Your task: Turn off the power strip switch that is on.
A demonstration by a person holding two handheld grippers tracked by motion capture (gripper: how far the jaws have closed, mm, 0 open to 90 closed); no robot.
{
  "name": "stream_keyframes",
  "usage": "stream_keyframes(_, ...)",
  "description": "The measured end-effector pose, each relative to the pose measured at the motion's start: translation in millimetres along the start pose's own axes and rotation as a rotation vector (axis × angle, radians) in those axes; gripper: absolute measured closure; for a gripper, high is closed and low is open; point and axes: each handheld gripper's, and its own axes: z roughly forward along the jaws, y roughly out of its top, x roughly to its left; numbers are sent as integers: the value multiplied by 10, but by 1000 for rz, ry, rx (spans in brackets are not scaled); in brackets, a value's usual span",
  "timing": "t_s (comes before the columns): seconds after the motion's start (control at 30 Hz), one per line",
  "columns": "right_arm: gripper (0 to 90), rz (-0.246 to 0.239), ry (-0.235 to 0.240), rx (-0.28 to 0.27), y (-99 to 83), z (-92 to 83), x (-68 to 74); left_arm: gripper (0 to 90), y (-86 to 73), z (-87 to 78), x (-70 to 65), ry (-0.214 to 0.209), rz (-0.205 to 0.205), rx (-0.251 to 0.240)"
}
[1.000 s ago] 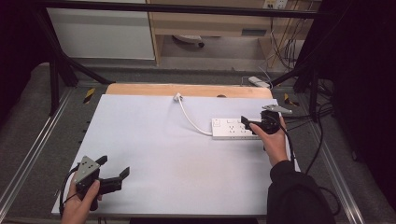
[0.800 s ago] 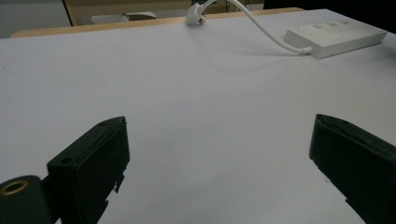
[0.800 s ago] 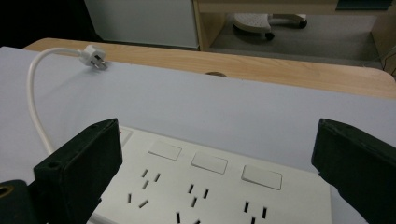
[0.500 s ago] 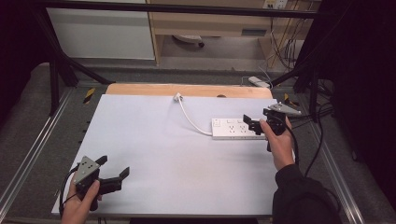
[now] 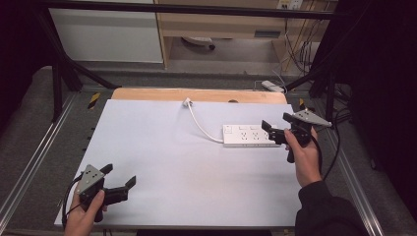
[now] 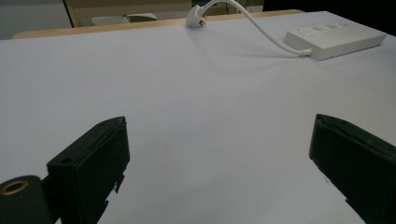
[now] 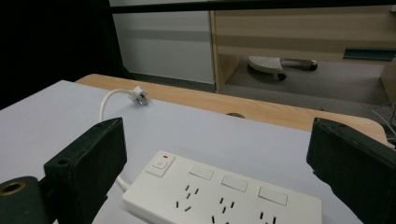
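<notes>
A white power strip (image 5: 248, 136) lies on the white tabletop (image 5: 162, 147) at the right. Its cord curves back to a white plug (image 5: 187, 103) near the far edge. My right gripper (image 5: 275, 123) is held just above the strip's right end, jaws open and empty. In the right gripper view the power strip (image 7: 219, 193) lies below the right gripper (image 7: 215, 158), with its switch at the left and the plug (image 7: 139, 97) beyond. My left gripper (image 5: 119, 175) hovers open at the near left corner. From the left gripper (image 6: 219, 154) the power strip (image 6: 336, 39) and plug (image 6: 194, 19) lie far off.
A wooden strip (image 5: 196, 94) borders the tabletop's far edge. Metal frame rails (image 5: 34, 162) run along both sides. Behind the table are a white cabinet (image 5: 105, 34), a chair base (image 5: 196, 43), another power strip (image 5: 272, 86) on the floor and hanging cables (image 5: 300, 49).
My right gripper has drifted a little to the right along the power strip, staying open. The left gripper has not moved.
</notes>
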Motion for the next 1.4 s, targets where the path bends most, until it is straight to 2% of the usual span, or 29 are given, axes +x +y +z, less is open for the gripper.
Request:
stream_keyframes(0.4, 21, -34, 0, -85, -22, -375, 66, 49, -1, -7, -1, -1, -5, -1)
stream_keyframes(0.57, 19, -65, -8, -111, -105, -523, 102, 49, -1, -9, -4, 0, -5, -5)
stream_keyframes(0.77, 15, -77, -26, -138, -255, -691, 130, 49, 1, -13, -6, -1, -2, -6)
stream_keyframes(1.03, 15, -97, -39, -141, -511, -818, 185, 49, 2, -19, -8, 1, 5, -5)
stream_keyframes(1.4, 17, -110, -6, -105, -788, -816, 289, 49, 2, -20, -13, -5, 2, -9)
